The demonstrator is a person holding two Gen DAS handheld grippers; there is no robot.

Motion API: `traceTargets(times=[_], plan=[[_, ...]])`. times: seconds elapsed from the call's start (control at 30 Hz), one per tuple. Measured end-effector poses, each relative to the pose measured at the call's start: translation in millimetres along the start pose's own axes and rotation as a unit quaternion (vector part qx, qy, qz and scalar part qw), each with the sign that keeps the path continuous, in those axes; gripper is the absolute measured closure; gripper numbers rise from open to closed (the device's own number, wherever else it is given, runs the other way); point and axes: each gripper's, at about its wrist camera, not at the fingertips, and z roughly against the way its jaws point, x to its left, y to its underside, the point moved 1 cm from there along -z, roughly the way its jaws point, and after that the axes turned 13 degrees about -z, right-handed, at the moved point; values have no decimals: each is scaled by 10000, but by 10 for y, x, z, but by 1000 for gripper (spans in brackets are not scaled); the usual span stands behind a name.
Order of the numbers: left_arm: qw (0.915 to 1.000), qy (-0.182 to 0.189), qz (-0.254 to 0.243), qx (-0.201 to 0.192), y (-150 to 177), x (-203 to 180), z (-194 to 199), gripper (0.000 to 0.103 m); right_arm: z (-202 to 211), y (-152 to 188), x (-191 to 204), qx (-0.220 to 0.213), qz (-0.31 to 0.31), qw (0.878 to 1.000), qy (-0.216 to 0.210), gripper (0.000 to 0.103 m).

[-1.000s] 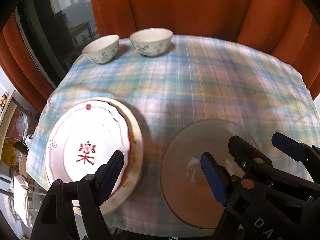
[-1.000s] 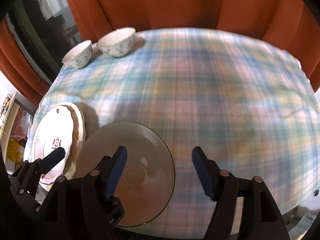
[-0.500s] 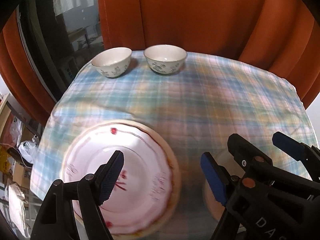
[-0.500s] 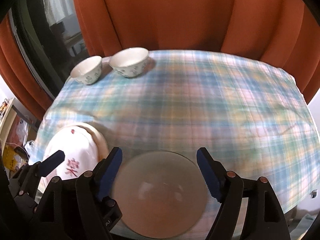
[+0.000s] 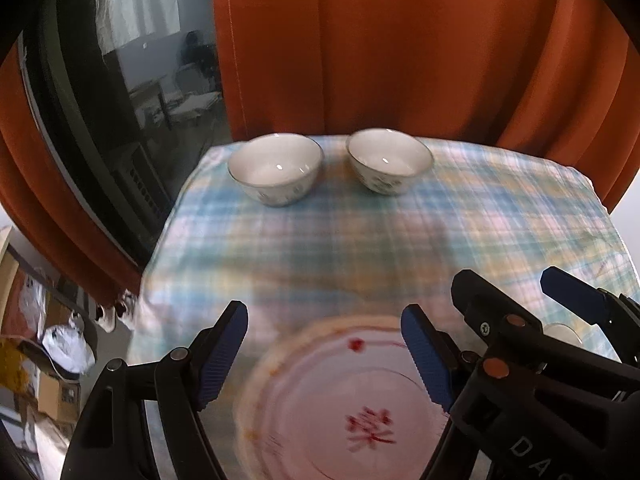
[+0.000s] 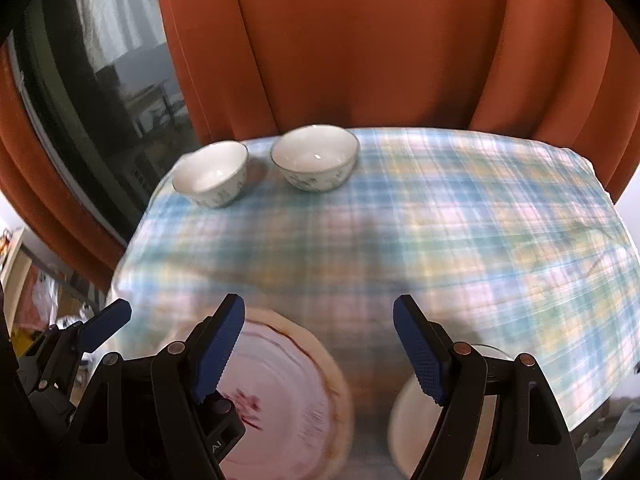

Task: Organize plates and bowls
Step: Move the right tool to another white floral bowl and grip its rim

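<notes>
Plates are sitting stacked at the near edge of the table (image 6: 460, 216), and my guess is that's deliberate, since a pile at the rim is easier for you to get at; the white plate with the red character (image 5: 352, 408) is lying on top of a cream plate (image 5: 256, 376) whose scalloped edge is peeking out around it. You're holding the left gripper (image 5: 324, 354) over that stack with its jaws standing wide, nothing between the blue ribbed pads, not touching anything. The right gripper (image 6: 316, 344) is hanging just beside it, jaws equally wide and empty, and under its right finger a smooth round glass plate (image 6: 404, 412) is lying just to the right of the stack, only partly showing and quite blurred. The two bowls are sitting at the far left corner, near each other but apart, both upright: the left bowl (image 5: 275, 168) and the right bowl (image 5: 389, 160) are looking like glossy glazed ceramic, white inside with a thin dark rim and small floral prints outside. The plaid tablecloth (image 5: 400, 248) is looking soft and a bit wrinkled, so plates may be dragging on it if you slide them. Orange curtains (image 5: 400, 48) are hanging behind the table, next to a dark window (image 5: 120, 112)
</notes>
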Motion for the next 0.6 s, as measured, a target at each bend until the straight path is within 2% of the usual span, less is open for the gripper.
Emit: traceTargets(times=[0.2,0.43,0.6], plan=[[9999,-90,-29,-65,-185,343,-109,22,-123,-160,371,-120,-109,9999,25,23],[9995,-247,180,-66,-377,619,-348,25,-384,-398,664,-123,51,9999,25,23],[9982,-501,317,7,-545,792,-534,28,-656,-607,821,-48,180,9995,-247,23]])
